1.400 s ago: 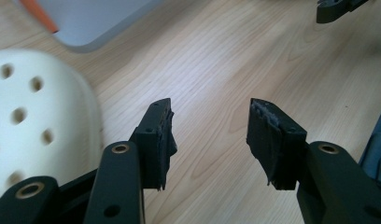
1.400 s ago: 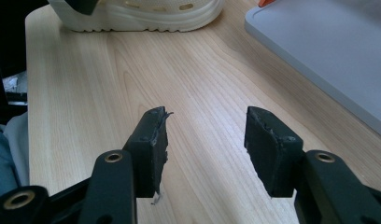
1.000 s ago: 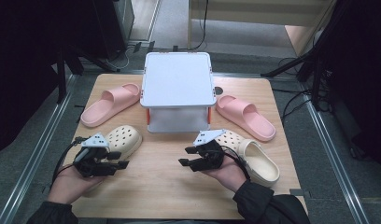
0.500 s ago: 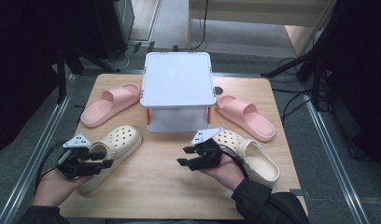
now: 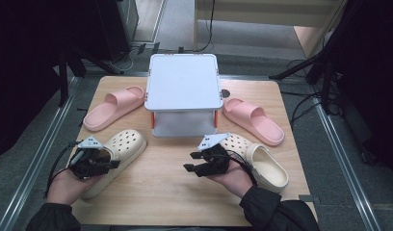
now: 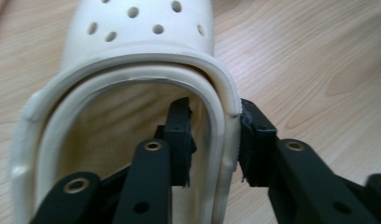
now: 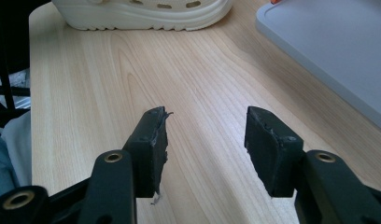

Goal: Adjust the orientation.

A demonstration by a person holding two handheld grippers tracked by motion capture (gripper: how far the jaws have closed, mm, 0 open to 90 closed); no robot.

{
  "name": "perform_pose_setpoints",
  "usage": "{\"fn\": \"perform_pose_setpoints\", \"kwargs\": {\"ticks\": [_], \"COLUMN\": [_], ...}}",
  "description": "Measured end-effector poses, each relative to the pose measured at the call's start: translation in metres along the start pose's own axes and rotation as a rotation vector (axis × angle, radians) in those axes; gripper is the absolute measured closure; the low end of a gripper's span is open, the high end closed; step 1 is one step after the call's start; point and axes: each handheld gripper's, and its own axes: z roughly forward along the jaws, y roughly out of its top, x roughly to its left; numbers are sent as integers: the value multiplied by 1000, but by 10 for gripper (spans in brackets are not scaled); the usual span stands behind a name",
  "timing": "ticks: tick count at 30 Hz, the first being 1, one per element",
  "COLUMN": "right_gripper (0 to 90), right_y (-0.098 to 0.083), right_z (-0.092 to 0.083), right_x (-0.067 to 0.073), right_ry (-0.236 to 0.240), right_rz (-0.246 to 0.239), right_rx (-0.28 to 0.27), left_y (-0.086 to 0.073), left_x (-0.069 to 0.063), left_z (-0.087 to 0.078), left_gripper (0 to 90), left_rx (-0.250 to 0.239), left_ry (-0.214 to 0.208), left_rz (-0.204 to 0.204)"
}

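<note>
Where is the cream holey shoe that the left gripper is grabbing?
In the high view the cream clog lies near the table's front left, below the pink slide, its heel rim between the left gripper jaws.

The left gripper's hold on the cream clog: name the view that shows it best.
Left gripper view: the left gripper has one jaw inside and one outside the cream clog's side wall. High view shows it at that clog's heel; right gripper view shows the clog's sole edge.

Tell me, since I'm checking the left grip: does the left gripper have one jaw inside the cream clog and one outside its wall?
Yes: in the left gripper view the left gripper straddles the cream clog side wall, one jaw inside, one outside.
</note>
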Motion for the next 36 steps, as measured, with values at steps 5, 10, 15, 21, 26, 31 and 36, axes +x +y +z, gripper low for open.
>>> {"fn": "perform_pose_setpoints", "kwargs": {"ticks": [5,10,15,21,26,31,36], "right_gripper": [499,507,509,515,516,518,520], "right_y": [-1,0,-1,-5,-9,-13,-17], "right_z": [0,-1,-3,-10,-12,-17,-20], "right_x": [1,0,-1,1,3,4,5], "right_ry": [-9,-16,-18,-31,-43,-55,-68], "right_rz": [-2,1,13,21,24,32,47], "right_rx": [3,-6,-17,-38,-42,-53,-58], "left_y": [2,4,10,28,43,55,64], "left_x": [-1,-2,-13,-38,-57,-76,-92], "left_z": [0,-6,-12,-5,4,19,36], "left_gripper": [762,774,773,773,773,773,772], "left_rx": [-1,-2,-14,-32,-53,-43,-13], "left_ry": [1,25,-4,-18,-63,-116,-159], "left_rz": [13,13,20,110,152,192,213]}}
